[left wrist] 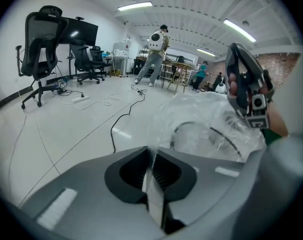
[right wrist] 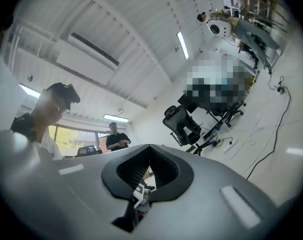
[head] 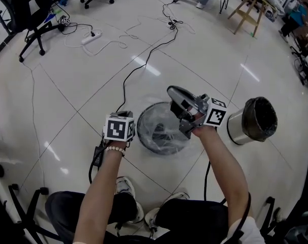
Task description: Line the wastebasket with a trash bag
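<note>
The round wastebasket [head: 142, 132] stands on the floor just in front of my feet, with a clear trash bag [head: 164, 134] crumpled in and over its mouth. My left gripper [head: 125, 116] sits at the basket's left rim, shut on the bag's thin film. In the left gripper view the film runs from the closed jaws [left wrist: 152, 156] out over the bag [left wrist: 206, 114] and the dark rim [left wrist: 190, 126]. My right gripper [head: 172, 91] is raised above the basket, tilted upward, jaws shut. The right gripper view [right wrist: 149, 148] shows ceiling and no film between the jaws.
A second steel wastebasket [head: 253, 120] with a black bag lies on its side to the right. A black cable [head: 144, 65] runs across the tiles toward a power strip [head: 91, 36]. Office chairs [head: 29, 9] stand far left, a wooden stool [head: 250, 9] far right. People stand in the background [left wrist: 154, 59].
</note>
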